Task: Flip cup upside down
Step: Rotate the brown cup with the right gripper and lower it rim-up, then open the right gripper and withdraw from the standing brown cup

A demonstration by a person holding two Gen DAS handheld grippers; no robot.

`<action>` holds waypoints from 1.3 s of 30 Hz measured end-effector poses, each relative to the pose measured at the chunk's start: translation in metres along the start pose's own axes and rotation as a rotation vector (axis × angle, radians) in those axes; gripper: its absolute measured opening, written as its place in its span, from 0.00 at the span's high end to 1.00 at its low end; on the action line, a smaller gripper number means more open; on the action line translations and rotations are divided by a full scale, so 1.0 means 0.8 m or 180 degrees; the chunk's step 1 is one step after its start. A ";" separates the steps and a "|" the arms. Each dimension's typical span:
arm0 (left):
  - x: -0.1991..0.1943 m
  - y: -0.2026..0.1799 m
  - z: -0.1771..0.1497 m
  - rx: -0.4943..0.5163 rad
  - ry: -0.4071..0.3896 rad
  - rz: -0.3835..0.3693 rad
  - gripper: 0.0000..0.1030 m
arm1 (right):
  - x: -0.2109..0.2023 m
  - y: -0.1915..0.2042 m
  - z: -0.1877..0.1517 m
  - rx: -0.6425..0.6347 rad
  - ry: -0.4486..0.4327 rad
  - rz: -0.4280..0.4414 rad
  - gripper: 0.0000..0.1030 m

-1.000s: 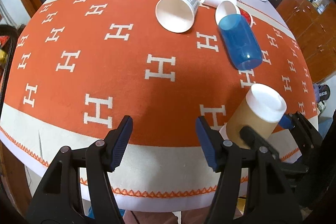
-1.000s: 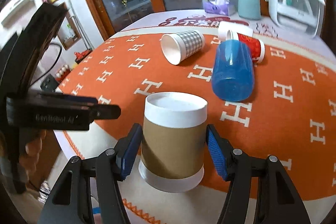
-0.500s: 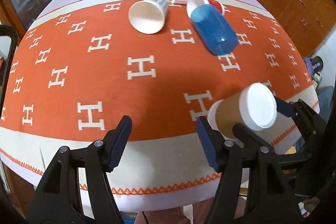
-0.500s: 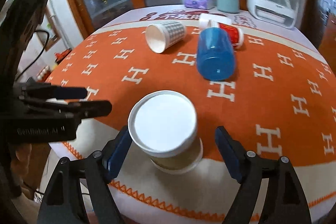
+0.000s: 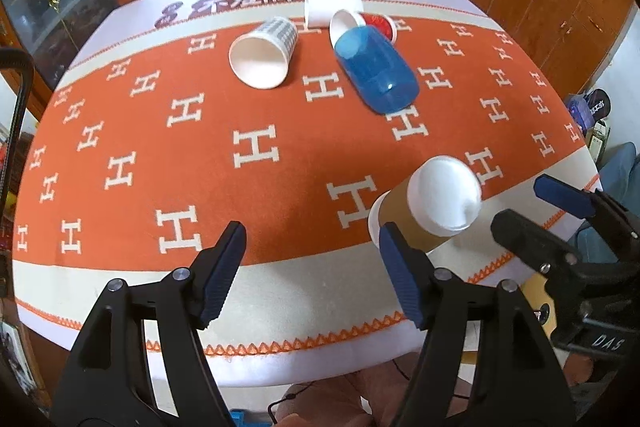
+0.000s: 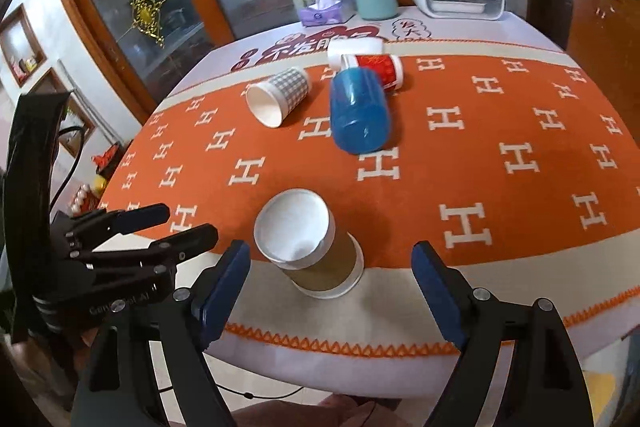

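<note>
Cup, brown sleeve with white bands: stands mouth-down near the cloth's front edge, where orange meets the cream border, closed white base facing up. I judge the flip done, since the wide rim sits flat on the cloth.

Right gripper: jaws wide apart, holding nothing; the cup sits at 12 o'clock just beyond the blue pads, clear of both. That gap looks deliberate to me, so the cup cannot be tipped on withdrawal.

Left gripper: jaws likewise spread, empty, over bare cloth; the cup lies at about 1 o'clock in its view, beyond the right pad. I read it as parked out of the way.

Farther back at 12 o'clock: blue tumbler, checked paper cup, red cup and a plain white cup, all lying on their sides. These are well apart from the upturned cup, so no collision risk that I can see.
</note>
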State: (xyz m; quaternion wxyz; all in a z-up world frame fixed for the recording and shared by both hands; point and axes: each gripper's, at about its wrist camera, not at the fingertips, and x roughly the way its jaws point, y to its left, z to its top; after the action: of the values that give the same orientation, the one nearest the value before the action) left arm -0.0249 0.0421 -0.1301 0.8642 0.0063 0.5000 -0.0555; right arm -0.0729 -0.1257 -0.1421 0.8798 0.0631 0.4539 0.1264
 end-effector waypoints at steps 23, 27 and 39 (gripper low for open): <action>-0.138 -0.018 0.015 -0.0286 -0.0275 0.0378 0.35 | -0.132 0.052 0.052 -0.0135 -0.0137 -0.0212 0.19; -0.145 -0.021 0.007 -0.0291 -0.0302 0.0442 0.35 | -0.140 0.050 0.048 -0.0094 -0.0172 -0.0247 0.18; -0.147 -0.024 0.009 -0.0327 -0.0303 0.0429 0.35 | -0.153 0.047 0.043 -0.0088 -0.0207 -0.0309 0.19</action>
State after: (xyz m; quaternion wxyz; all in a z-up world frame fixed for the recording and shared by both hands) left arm -0.0788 0.0331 -0.0244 0.8880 -0.0070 0.4590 0.0282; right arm -0.1193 -0.1238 -0.0179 0.9000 0.0329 0.4258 0.0877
